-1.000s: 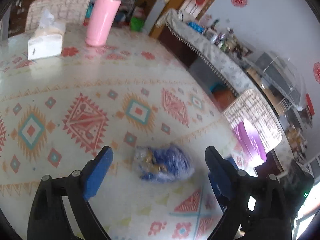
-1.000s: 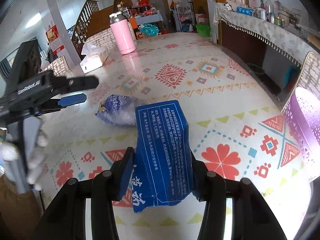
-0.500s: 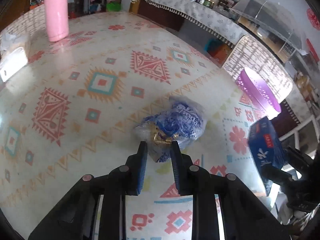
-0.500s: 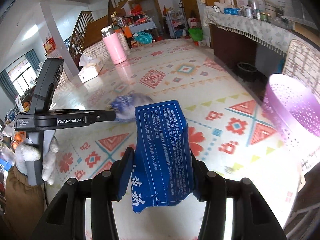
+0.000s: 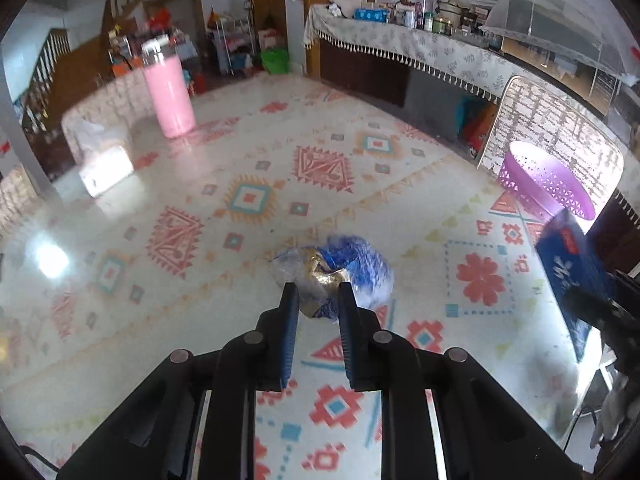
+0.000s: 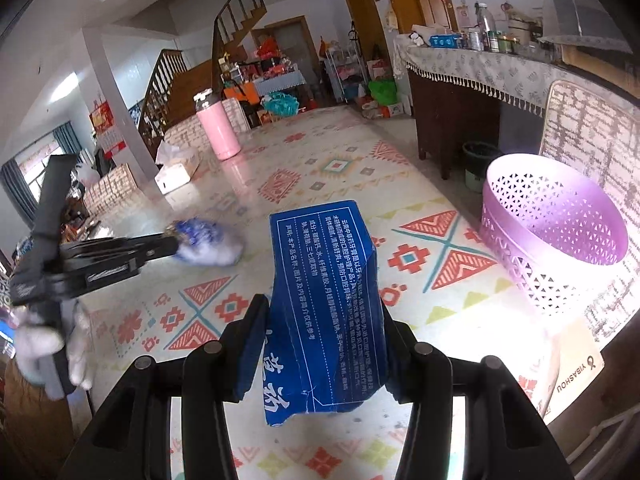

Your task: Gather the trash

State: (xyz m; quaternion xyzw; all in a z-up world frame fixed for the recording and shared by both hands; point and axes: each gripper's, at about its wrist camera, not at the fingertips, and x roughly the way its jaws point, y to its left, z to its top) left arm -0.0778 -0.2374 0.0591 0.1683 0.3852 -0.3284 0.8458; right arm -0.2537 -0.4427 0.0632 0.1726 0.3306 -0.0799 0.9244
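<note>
Left wrist view: left claw is closing; its blue pads pinch the near edge of a crumpled blue-and-clear plastic wrapper with a gold scrap showing inside. The wrapper sits just off or on the patterned surface; blur makes contact hard to call. It looks light, soft and crinkly; the film may be slippery, so a bunched fold near its middle seems the safer hold. The claw points steeply down at the surface. A purple perforated basket stands at the far right edge, well apart from the wrapper. At the right margin the blue carton shows. A pink flask and a tissue box stand at the far end.

Right wrist view: right claw is clamped on the blue carton, a dented cardboard box printed with white text, held by its two long sides. Light and semi-stiff by the look; it crushes under pressure. The claw tilts down, the basket ahead to the right. The left claw enters from the left, carried by a white-gloved hand, with the wrapper at its tip.
</note>
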